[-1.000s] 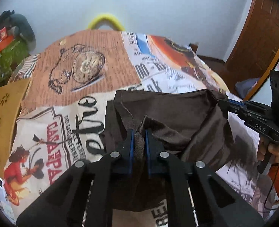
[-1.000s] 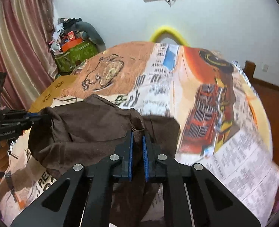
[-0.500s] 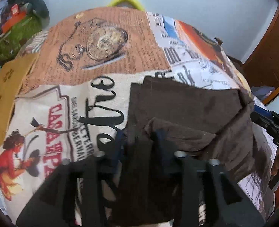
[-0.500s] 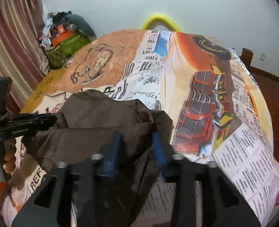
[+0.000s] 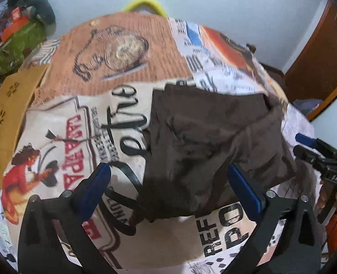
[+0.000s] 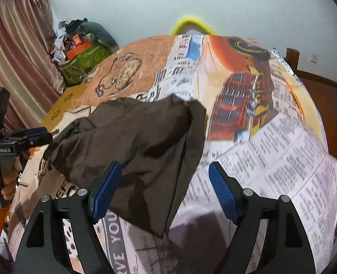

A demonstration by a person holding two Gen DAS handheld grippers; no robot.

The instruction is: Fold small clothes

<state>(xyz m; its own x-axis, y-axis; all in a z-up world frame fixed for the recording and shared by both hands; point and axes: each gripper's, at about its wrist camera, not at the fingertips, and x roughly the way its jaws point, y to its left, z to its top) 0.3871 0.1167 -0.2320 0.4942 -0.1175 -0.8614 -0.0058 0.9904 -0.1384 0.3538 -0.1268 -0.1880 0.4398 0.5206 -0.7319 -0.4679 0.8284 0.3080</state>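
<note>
A small dark brown garment (image 5: 205, 141) lies loosely folded on the printed table cover (image 5: 61, 137); it also shows in the right wrist view (image 6: 136, 141). My left gripper (image 5: 168, 182) is open and empty, its blue-padded fingers either side of the garment's near edge. My right gripper (image 6: 166, 187) is open and empty over the garment's near right corner. In the left wrist view the right gripper (image 5: 314, 150) shows at the right edge; in the right wrist view the left gripper (image 6: 29, 137) shows at the left edge.
The cover (image 6: 271, 137) has newspaper, truck and pocket-watch prints. A yellow chair back (image 6: 191, 22) stands behind the table. A green bag with clutter (image 6: 81, 59) and a curtain (image 6: 15, 57) are at the left. A wooden door (image 5: 319, 52) is at the right.
Both grippers held the brown garment shut and lifted; they opened and let it drop onto the cover. Both drew back a little toward the near edge.
</note>
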